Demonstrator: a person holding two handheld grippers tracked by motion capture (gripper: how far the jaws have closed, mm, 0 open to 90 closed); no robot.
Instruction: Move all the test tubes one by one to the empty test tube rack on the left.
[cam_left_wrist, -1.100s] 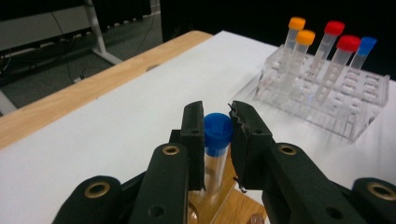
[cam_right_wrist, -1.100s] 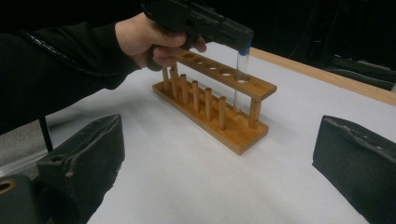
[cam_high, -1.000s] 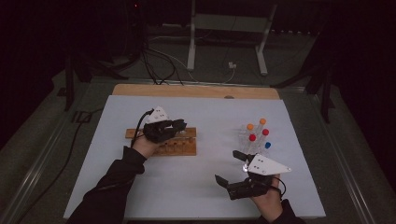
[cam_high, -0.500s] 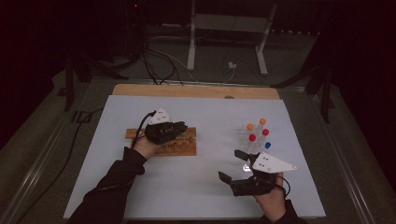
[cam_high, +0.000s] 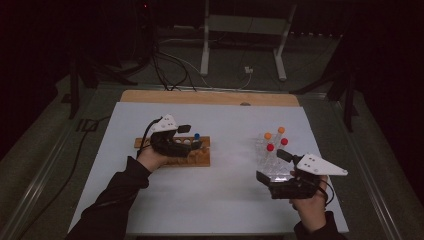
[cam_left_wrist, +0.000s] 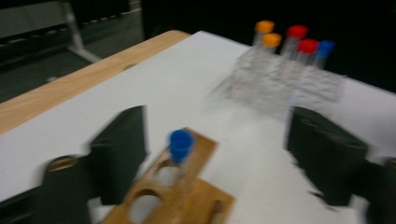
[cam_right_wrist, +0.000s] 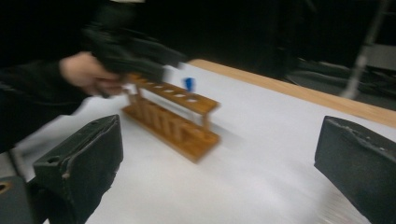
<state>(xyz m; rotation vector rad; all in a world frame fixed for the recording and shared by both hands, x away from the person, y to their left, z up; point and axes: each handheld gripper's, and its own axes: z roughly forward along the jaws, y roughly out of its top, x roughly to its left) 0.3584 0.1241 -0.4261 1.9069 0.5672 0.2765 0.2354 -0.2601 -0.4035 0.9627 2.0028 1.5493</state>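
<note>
Near edge: right tongs (cam_high: 274, 169) held low over the tabletop (cam_high: 225, 190), jaws spread wide with nothing between them. They sit just beside the near side of a clear plastic rack (cam_high: 270, 159), faceted and see-through, which carries capped tubes: two orange caps (cam_high: 274, 133) at the back, two red caps (cam_high: 277, 144) in front of them. The left gripper view also shows one blue-capped tube at the end of that rack (cam_left_wrist: 325, 46).

Mid-table, left: left tongs (cam_high: 192, 138) over a wooden test-tube rack (cam_high: 200, 156). Their jaws have just been opening and now stand apart on either side of a blue-capped tube (cam_high: 197, 136) without pressing it. The tube stands upright in an end hole of the wooden rack; the neighbouring round holes are empty. The rack is two-tiered, plain brown wood, with a drilled top strip on posts over a base board. The person's dark sleeve (cam_high: 112, 200) runs in from the bottom edge.

Surface: matte white sheet covering the tabletop, a bare strip of pale wood (cam_high: 210, 97) exposed along the far edge.

Beyond: dim room, dark floor, loose black cables (cam_high: 165, 70), a light metal stand (cam_high: 242, 45) with splayed feet.

Both gripper views are motion-blurred.
</note>
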